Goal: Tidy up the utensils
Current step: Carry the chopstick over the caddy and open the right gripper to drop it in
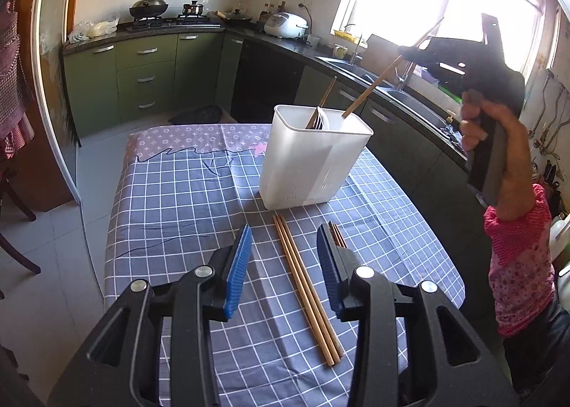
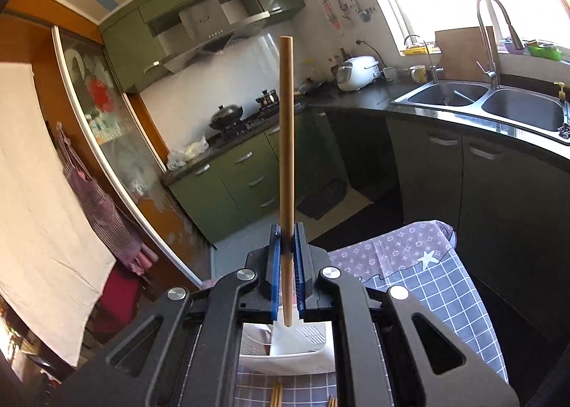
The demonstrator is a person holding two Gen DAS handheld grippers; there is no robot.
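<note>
A white plastic utensil holder stands on the checked tablecloth. It holds a spoon or similar utensil and a chopstick. My left gripper is open, low over the table, its blue pads either side of a pair of wooden chopsticks. More chopsticks lie by the right pad. My right gripper is shut on a single wooden chopstick, held above the holder with its lower tip at the holder's mouth. In the left wrist view the right gripper hangs above the holder.
The table's edges drop off on the left and right. Green kitchen cabinets and a dark counter with a sink run behind. A rice cooker and a stove with pots stand at the back.
</note>
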